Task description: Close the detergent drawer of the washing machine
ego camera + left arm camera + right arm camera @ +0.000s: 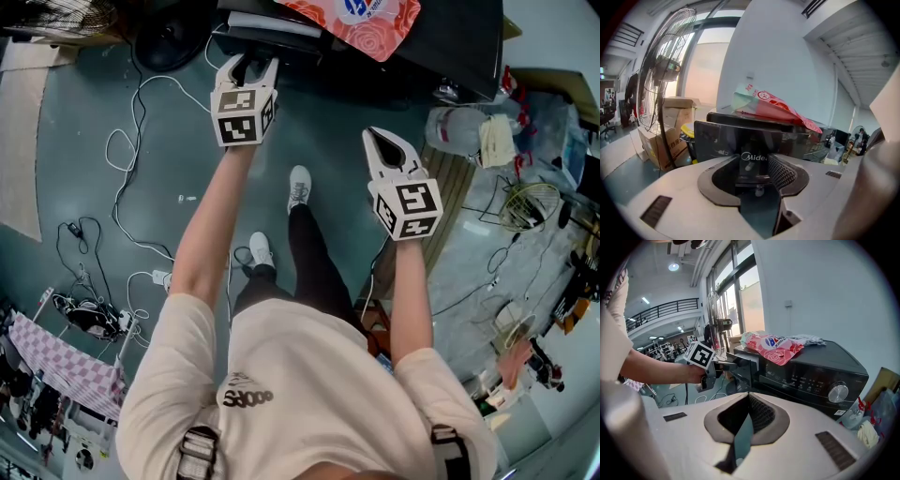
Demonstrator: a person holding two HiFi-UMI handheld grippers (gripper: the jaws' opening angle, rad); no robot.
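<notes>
The black washing machine [450,37] carries a red detergent bag [361,19] on its top. Its detergent drawer [722,138] stands pulled out, the dark front panel with the brand logo facing me. My left gripper [248,64] is open, its tips right at that panel; in the left gripper view the left gripper [753,161] frames the logo. From the right gripper view, the left gripper [726,365] reaches the drawer [743,365] from the front. My right gripper [380,134] hangs back from the machine [811,371], shut and holding nothing.
Cables [131,187] trail over the green floor at left. A standing fan [661,79] and cardboard boxes [670,131] are left of the machine. Plastic bags and a bottle [469,131] lie at its right beside a wooden pallet [450,187]. My feet [298,187] are below.
</notes>
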